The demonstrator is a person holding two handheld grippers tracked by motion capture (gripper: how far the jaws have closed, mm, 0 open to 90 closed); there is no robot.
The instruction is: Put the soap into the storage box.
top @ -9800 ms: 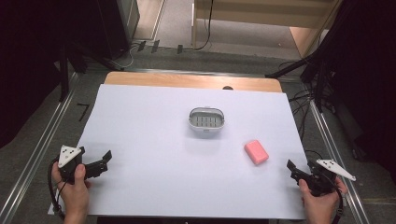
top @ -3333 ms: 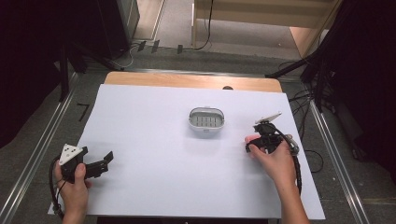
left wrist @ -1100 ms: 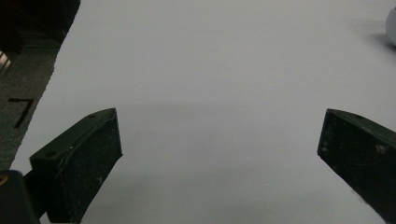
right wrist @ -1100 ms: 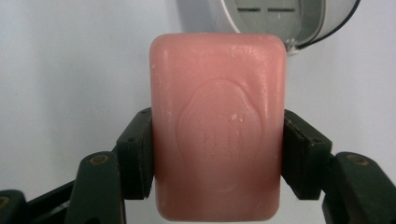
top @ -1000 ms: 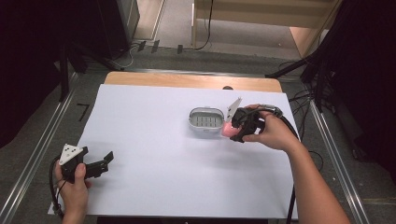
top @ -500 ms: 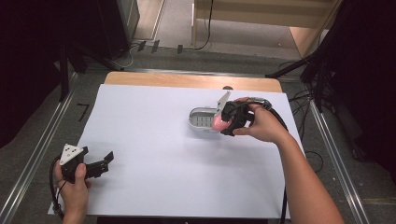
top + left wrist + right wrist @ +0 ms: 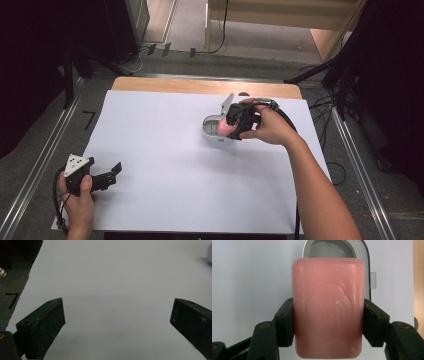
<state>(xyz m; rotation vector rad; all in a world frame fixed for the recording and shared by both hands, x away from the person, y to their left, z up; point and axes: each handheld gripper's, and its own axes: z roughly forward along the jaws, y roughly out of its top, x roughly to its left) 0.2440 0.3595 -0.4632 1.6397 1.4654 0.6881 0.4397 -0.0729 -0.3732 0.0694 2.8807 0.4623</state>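
My right gripper (image 7: 231,128) is shut on a pink bar of soap (image 7: 328,307) and holds it over a white soap dish (image 7: 210,129) in the middle right of the table. Both jaws press on the long sides of the soap (image 7: 225,129), whose embossed face points at the right gripper camera. The dish (image 7: 360,255) shows behind the bar, mostly covered by it. My left gripper (image 7: 114,172) rests at the near left of the table, open, with nothing between its fingers (image 7: 42,327).
A white sheet (image 7: 165,165) covers the tabletop, leaving a wooden strip (image 7: 200,86) bare along the far edge. Metal rails (image 7: 45,155) run down both sides. Cables (image 7: 325,125) lie on the floor at the right.
My right gripper has carried the soap from the right side of the table leftward until it hangs over the dish. The left gripper has stayed still.
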